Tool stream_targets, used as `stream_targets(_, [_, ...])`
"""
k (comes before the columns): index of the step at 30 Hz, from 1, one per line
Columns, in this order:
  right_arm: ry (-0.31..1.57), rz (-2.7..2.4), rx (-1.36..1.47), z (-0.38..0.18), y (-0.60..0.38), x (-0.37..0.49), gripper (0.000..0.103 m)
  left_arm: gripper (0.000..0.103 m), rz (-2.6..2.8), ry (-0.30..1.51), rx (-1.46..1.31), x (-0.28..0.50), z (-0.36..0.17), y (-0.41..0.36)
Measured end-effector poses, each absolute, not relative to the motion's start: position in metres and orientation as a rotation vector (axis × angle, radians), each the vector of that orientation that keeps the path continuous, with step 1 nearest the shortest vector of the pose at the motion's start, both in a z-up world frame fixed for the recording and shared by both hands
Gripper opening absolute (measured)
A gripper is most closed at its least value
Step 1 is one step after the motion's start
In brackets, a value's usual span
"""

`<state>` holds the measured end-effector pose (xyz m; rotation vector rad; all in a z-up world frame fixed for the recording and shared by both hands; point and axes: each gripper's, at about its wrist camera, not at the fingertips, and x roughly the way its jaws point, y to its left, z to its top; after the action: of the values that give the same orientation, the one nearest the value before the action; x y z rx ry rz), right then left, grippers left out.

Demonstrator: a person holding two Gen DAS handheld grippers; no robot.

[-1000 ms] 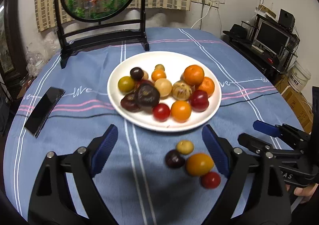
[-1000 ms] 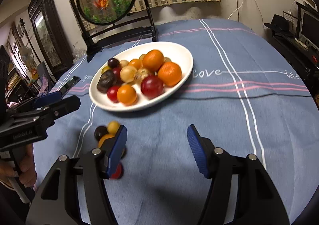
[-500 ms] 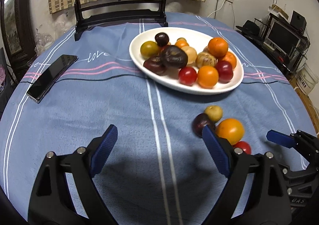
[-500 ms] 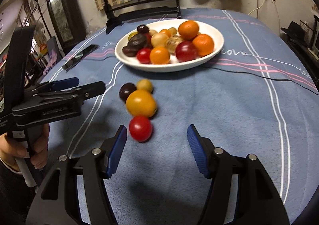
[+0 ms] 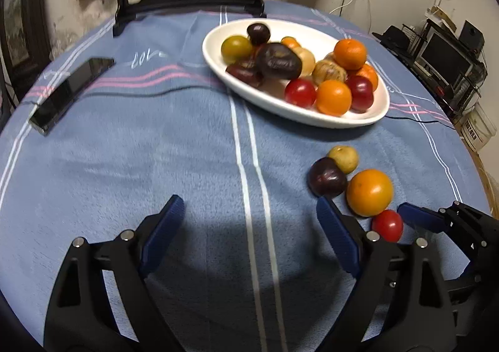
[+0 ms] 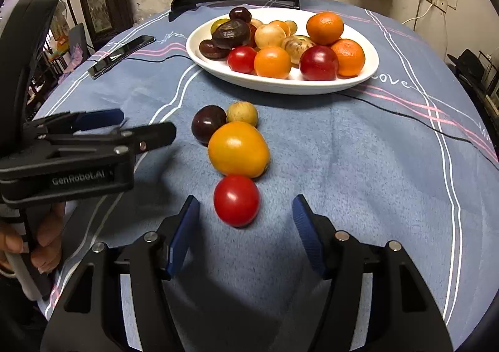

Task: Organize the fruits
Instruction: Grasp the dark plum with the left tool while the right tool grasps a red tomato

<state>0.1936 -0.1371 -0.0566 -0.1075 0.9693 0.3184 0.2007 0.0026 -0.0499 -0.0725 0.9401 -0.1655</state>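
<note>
Blue striped tablecloth (image 6: pixel 358 165), white plate (image 6: pixel 372 66), 4 loose fruits; both jaws open, empty.

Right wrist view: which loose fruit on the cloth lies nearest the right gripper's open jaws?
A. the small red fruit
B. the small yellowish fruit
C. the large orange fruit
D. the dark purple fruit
A: the small red fruit lies just ahead of the right gripper, with the large orange fruit, the dark purple fruit and the small yellowish fruit farther off.

Fuzzy matt tablecloth (image 6: pixel 358 165) — glossy white plate (image 6: pixel 280 85).
</note>
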Motion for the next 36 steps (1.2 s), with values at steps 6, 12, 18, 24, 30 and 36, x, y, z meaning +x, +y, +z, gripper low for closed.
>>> stream_targets(6, [0.959, 0.28, -0.133, -0.057, -0.134, 0.198, 0.049, 0.09, -0.163, 0.962, -0.063, 0.202, -0.054, 0.0])
stream_targets(12, [0.936, 0.287, -0.157, -0.054, -0.132, 0.195, 0.027, 0.091, -0.161, 0.966, -0.052, 0.202, -0.055, -0.002])
stream_targets(18, [0.936, 0.293, -0.091, -0.052, -0.148, 0.188, 0.027, 0.091, -0.164, 0.967, -0.035, 0.202, -0.054, -0.004])
stream_targets(24, [0.939, 0.298, -0.02, -0.052, -0.169, 0.181, 0.027, 0.091, -0.207, 0.971, 0.048, 0.201, -0.055, -0.022])
stream_targets(30, [0.928, 0.311, 0.013, -0.05, -0.177, 0.175, 0.027, 0.086, -0.213, 0.97, 0.14, 0.211, -0.056, -0.041])
stream_targets(36, [0.932, 0.323, 0.033, -0.05, -0.182, 0.174, 0.027, 0.065, -0.272, 0.956, 0.161, 0.223, -0.054, -0.053])
